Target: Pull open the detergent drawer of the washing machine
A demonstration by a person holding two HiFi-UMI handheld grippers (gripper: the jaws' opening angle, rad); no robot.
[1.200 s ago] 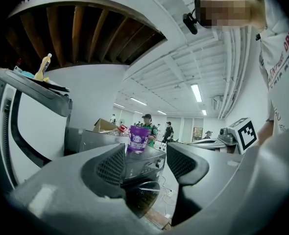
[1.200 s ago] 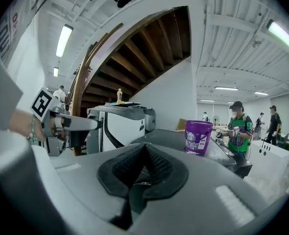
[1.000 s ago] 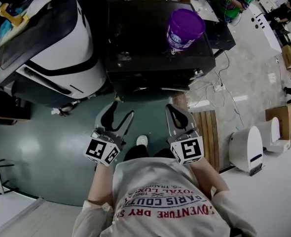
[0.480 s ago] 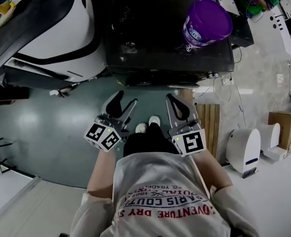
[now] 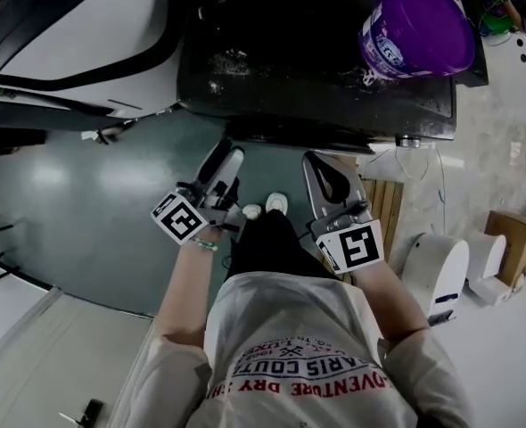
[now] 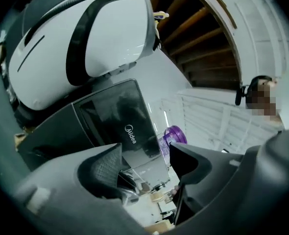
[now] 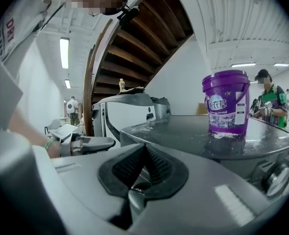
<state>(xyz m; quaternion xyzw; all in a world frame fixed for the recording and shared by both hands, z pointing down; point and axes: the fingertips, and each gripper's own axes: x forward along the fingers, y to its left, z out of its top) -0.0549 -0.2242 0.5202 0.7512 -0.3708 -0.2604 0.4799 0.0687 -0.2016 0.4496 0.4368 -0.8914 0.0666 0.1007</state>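
The dark washing machine (image 5: 316, 52) fills the top of the head view, seen from above; its front face and detergent drawer are hidden under the top's near edge. In the left gripper view the machine (image 6: 130, 131) shows tilted, and I cannot pick out the drawer. My left gripper (image 5: 226, 169) is rolled on its side just short of the front. Its jaws are opening, with nothing between the pads (image 6: 105, 168). My right gripper (image 5: 316, 160) points at the front further right. Its pads (image 7: 154, 168) meet at the tips, shut on nothing.
A purple bucket (image 5: 416, 27) stands on the machine's top at the right. A white and black appliance (image 5: 76, 34) sits to the left. A wooden pallet (image 5: 381, 201), cables, a white device (image 5: 441, 275) and a cardboard box (image 5: 513, 239) lie to the right on the floor.
Both grippers have moved down and closer to the machine's front. The left gripper has rolled onto its side. The machine and bucket now look larger in the head view.
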